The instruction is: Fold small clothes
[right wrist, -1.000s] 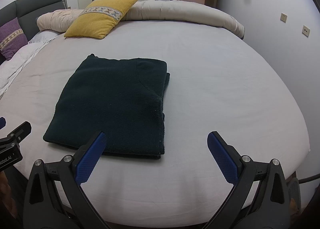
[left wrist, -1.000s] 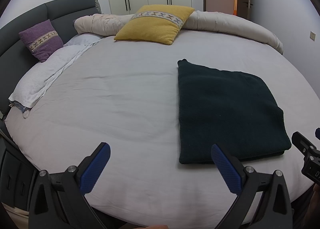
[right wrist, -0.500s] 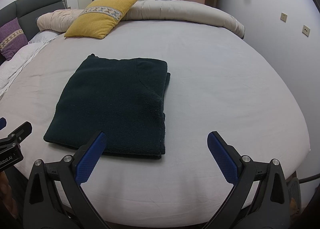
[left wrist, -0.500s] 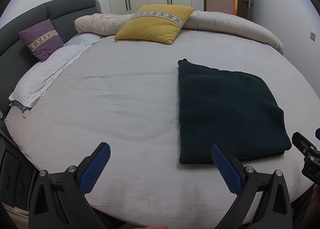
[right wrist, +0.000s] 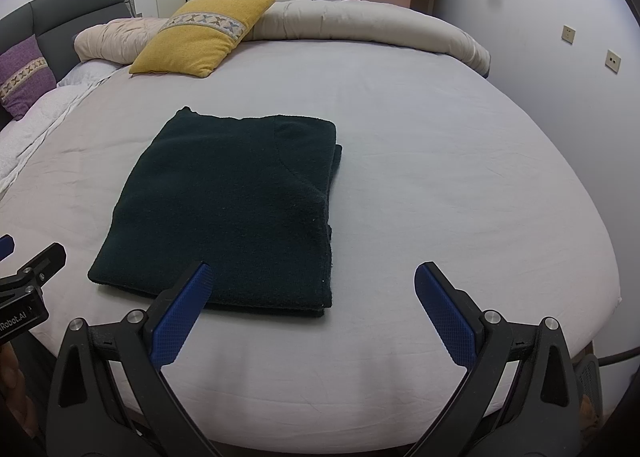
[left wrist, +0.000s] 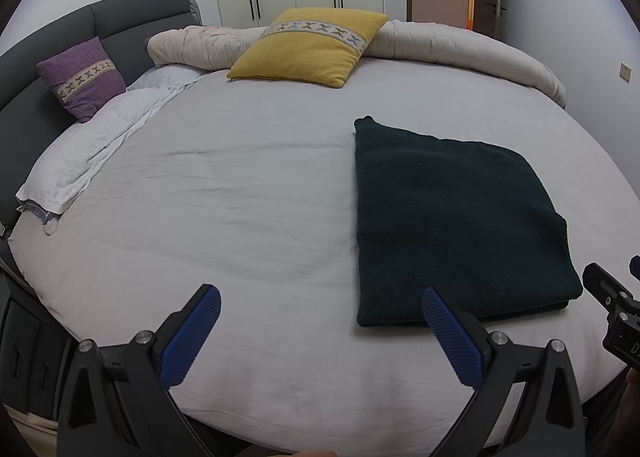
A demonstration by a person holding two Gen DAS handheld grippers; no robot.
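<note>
The dark garment (right wrist: 228,213) lies flat on the bed (right wrist: 440,177), already folded into a layered rectangle, its long axis running from the near edge of the bed away toward the pillows at 12 o'clock. From the right gripper (right wrist: 310,311) it sits at about 11 o'clock, with its near hem just beyond the left finger (right wrist: 180,313) and its open, stacked edge running up along the middle of that view. From the left gripper (left wrist: 318,335) it lies at about 1 o'clock, its near left corner just behind the right finger (left wrist: 450,335). Both pairs of fingers are spread wide and hold nothing; neither touches the cloth. The right gripper looks the nearer to the stacked right edge, the left gripper to the folded left edge, so each hand is set for its own near corner. If another fold is wanted, it would most likely carry the near hem away toward 12 o'clock along the long axis. The yellow pillow (right wrist: 204,39) is well apart from the work.
</note>
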